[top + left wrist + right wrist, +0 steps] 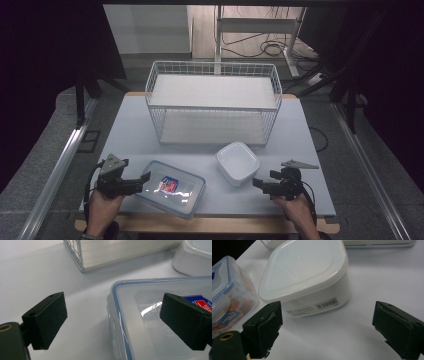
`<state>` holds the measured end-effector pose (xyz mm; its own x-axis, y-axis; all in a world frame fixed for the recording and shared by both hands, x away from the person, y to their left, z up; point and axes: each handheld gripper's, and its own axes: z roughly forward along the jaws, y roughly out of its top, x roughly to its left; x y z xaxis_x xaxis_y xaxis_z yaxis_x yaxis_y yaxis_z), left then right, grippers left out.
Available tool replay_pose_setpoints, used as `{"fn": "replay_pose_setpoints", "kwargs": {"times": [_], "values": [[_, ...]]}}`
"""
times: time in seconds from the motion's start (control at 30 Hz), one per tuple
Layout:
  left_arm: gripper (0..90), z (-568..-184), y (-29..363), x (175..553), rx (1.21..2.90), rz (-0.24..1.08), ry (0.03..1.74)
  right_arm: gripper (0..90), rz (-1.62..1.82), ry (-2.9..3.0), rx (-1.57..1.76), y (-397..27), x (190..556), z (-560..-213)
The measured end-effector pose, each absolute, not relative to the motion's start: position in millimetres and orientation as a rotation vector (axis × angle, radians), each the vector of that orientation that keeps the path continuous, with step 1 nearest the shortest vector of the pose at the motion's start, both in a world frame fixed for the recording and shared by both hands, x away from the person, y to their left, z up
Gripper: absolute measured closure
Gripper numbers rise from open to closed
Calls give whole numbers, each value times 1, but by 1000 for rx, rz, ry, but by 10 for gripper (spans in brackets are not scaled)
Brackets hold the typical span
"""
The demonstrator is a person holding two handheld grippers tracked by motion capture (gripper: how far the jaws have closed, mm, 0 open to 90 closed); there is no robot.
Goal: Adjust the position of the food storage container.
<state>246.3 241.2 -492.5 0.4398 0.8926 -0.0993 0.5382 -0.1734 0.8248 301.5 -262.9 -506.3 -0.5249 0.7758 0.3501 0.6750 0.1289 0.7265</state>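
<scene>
Looks like a two-handed pickup being set up: clear lidded container (pixel 170 188) sitting low and left of centre in the high view, white lidded tub (pixel 237 163) just right of it and slightly higher, both flat on the bench (pixel 130 125) and apart from each other. Wire basket (pixel 212 102) parked in the upper middle of the frame, open at the top, probably where the boxes are meant to end up, though that's a guess. Makes sense of the layout anyway: one box per hand, basket dead ahead. Left tongs (pixel 146 178) at lower left, spread wide, tips right at the near corner of the clear container; in the left gripper view one pad (pixel 183 323) hangs over the lid while the other (pixel 46 320) sits out over bare bench, so straddling the corner, not pinching it. Can't tell for sure if the upper pad grazes the lid. Right tongs (pixel 256 182) at lower right, also wide, aimed at the white tub but short of it, with a gap of bench between pads and tub in the right gripper view. Nothing held on either side.
</scene>
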Motion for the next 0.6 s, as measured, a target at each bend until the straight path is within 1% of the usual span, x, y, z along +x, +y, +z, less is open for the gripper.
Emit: {"fn": "replay_pose_setpoints", "kwargs": {"times": [0.13, 0.33, 0.4, 0.6], "values": [[86, -496, 242, 248, 1846, 526, 1186, 115, 1397, 2262, 1506, -262, 302, -506], [96, -494, 240, 248, 1857, 494, 1177, 54, 1403, 2288, 1477, -261, 302, -503], [93, -494, 240, 248, 1860, 497, 1180, 49, 1399, 2295, 1468, -261, 302, -501], [84, -492, 240, 247, 1854, 482, 1185, 67, 1343, 2299, 1439, -261, 303, -498]]}}
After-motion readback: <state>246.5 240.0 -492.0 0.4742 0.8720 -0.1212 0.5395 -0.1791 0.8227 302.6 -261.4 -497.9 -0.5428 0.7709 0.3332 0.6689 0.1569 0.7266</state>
